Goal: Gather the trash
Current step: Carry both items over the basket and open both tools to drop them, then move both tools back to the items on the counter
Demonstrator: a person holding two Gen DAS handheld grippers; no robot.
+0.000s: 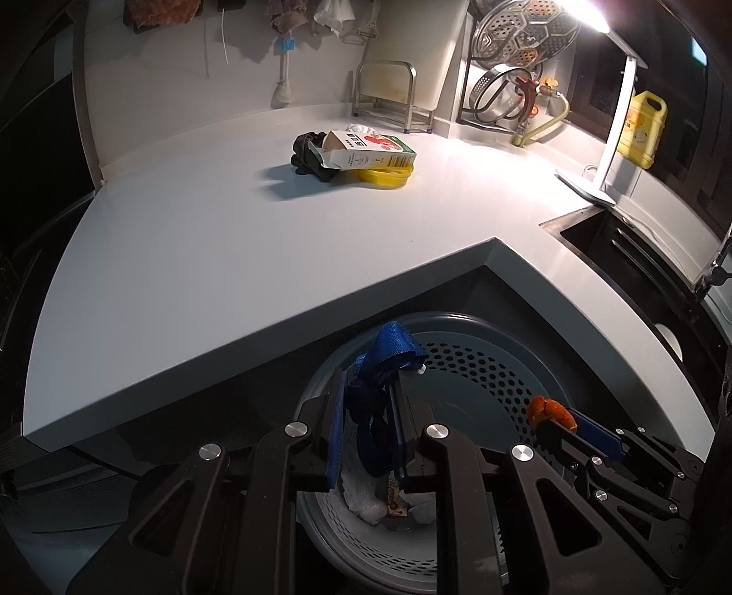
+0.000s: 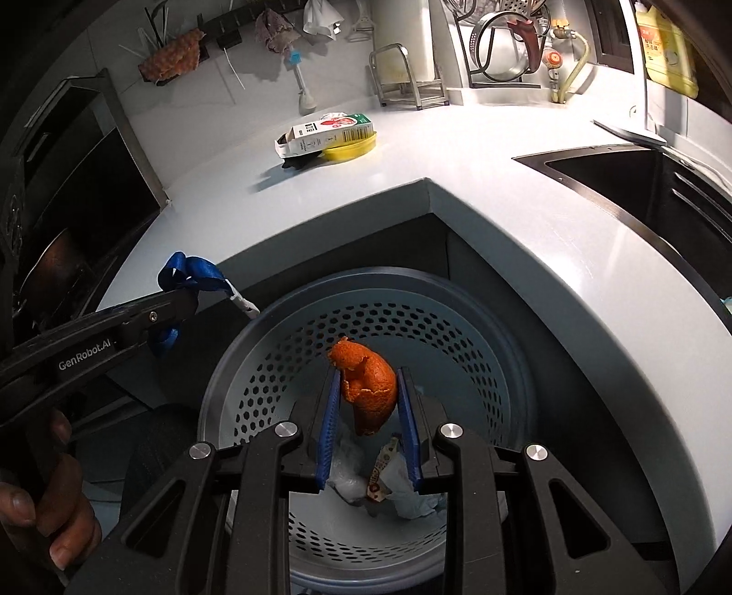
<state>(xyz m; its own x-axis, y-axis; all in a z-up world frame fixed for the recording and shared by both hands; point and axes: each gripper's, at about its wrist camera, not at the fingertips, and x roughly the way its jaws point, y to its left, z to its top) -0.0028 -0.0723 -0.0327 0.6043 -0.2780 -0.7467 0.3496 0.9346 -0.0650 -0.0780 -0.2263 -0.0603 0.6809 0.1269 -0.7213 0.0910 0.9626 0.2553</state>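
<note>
My left gripper (image 1: 368,389) is shut on a crumpled blue strap (image 1: 389,354) and holds it over the grey perforated trash bin (image 1: 480,361); the strap also shows in the right wrist view (image 2: 192,270). My right gripper (image 2: 368,380) is shut on an orange peel (image 2: 368,389) above the same bin (image 2: 274,366), and the peel also shows in the left wrist view (image 1: 549,411). White paper and a wrapper (image 2: 379,476) lie at the bin's bottom. An opened carton (image 1: 366,151) lies on the countertop (image 1: 228,247) beside a yellow lid (image 1: 386,176) and a black crumpled item (image 1: 306,153).
The bin stands on the floor below the countertop's inner corner. A sink (image 1: 640,261) is at the right. A metal rack (image 1: 393,98), strainers (image 1: 517,41), a lamp (image 1: 613,114) and a yellow bottle (image 1: 643,130) stand at the back.
</note>
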